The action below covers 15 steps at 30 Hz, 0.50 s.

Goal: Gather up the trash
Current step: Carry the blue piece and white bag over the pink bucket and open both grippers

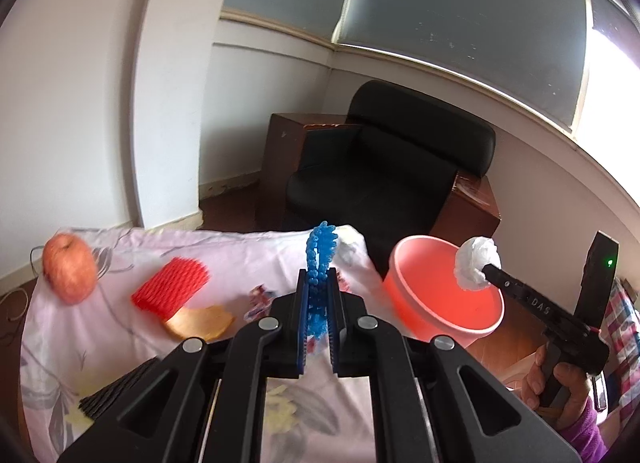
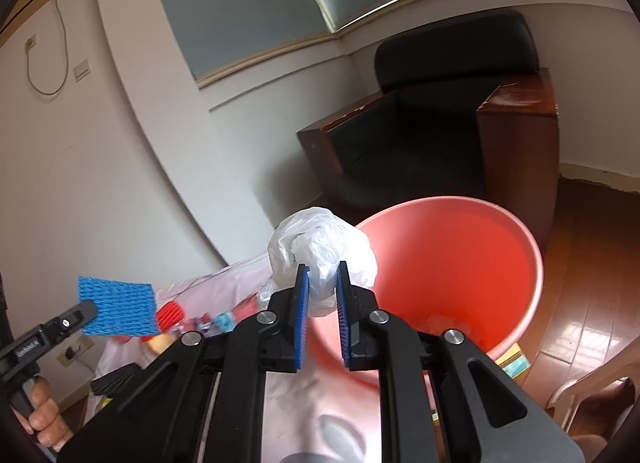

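My left gripper (image 1: 318,277) is shut on a blue foam net (image 1: 320,263), held above the cloth-covered table (image 1: 224,255); the net also shows in the right wrist view (image 2: 116,311). My right gripper (image 2: 323,273) is shut on a crumpled white plastic bag (image 2: 320,251), held over the near rim of the red bin (image 2: 452,263). In the left wrist view the bag (image 1: 476,263) hangs above the bin (image 1: 444,295). On the table lie a red foam net (image 1: 170,287), a piece of peel (image 1: 200,321) and a small wrapper (image 1: 258,299).
An apple (image 1: 70,269) sits at the table's far left. A dark ridged object (image 1: 112,391) lies at the near left. A black armchair (image 1: 384,167) with wooden sides stands behind the table and bin. The wooden floor (image 2: 592,263) lies to the right.
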Each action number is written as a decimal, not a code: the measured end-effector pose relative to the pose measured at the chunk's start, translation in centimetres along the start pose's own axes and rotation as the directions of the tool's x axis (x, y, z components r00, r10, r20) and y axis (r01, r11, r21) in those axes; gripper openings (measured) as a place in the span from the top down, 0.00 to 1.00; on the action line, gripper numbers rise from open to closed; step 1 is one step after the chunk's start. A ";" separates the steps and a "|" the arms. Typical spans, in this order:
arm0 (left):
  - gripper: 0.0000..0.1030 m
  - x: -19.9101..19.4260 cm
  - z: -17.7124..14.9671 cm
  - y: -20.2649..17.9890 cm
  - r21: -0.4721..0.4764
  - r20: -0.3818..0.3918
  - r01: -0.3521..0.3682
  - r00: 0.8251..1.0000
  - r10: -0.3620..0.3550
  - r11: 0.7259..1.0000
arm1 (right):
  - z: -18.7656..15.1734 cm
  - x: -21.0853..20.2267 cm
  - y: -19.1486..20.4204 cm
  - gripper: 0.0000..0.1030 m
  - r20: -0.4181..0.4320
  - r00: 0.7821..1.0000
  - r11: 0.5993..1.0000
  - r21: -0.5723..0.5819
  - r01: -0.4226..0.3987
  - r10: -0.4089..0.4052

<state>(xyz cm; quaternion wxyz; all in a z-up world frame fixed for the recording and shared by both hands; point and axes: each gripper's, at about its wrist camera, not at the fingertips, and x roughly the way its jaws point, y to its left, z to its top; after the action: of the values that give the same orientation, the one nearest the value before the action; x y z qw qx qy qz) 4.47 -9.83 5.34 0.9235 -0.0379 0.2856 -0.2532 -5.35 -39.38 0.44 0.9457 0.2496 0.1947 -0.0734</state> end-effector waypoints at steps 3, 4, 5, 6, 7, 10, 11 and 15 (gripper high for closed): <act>0.93 0.6 0.7 -1.4 0.021 0.009 0.010 1.000 -0.010 1.000 | 0.1 0.2 -1.2 0.87 0.014 1.000 1.000 0.002 0.019 -0.019; 0.93 1.0 1.0 -2.1 0.029 0.010 0.013 1.000 -0.014 0.999 | 0.1 0.3 -1.5 0.87 0.014 1.000 1.000 0.006 0.021 -0.021; 0.93 1.4 1.2 -2.7 0.037 0.009 0.017 1.000 -0.017 0.999 | 0.4 0.7 -2.0 0.87 0.006 1.000 1.000 0.018 0.021 -0.021; 0.93 1.7 1.3 -3.3 0.045 0.007 0.020 1.000 -0.021 0.999 | 0.6 1.0 -2.5 0.87 -0.002 1.000 0.999 0.031 0.017 -0.017; 0.93 2.2 1.6 -4.0 0.056 0.005 0.023 1.000 -0.024 0.998 | 0.9 1.3 -2.7 0.87 -0.008 1.000 0.999 0.042 0.011 -0.010; 0.93 3.2 2.1 -6.0 0.072 0.001 0.047 0.999 -0.047 0.996 | 2.1 2.2 -3.3 0.87 -0.025 1.000 0.999 0.048 0.011 -0.010; 0.93 3.5 2.2 -6.4 0.074 0.001 0.055 0.998 -0.055 0.996 | 2.5 2.5 -3.4 0.87 -0.026 1.000 0.999 0.047 0.016 -0.015; 0.93 4.9 2.6 -8.5 0.085 -0.009 0.089 0.996 -0.089 0.992 | 2.5 2.4 -4.1 0.87 -0.005 1.000 0.998 0.051 0.024 -0.024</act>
<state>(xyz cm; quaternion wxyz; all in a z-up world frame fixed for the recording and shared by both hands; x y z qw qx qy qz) 5.60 -19.80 6.85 0.9113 -0.0103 0.2749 -0.3064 -3.35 -44.28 -0.35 0.9377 0.2714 0.1977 -0.0890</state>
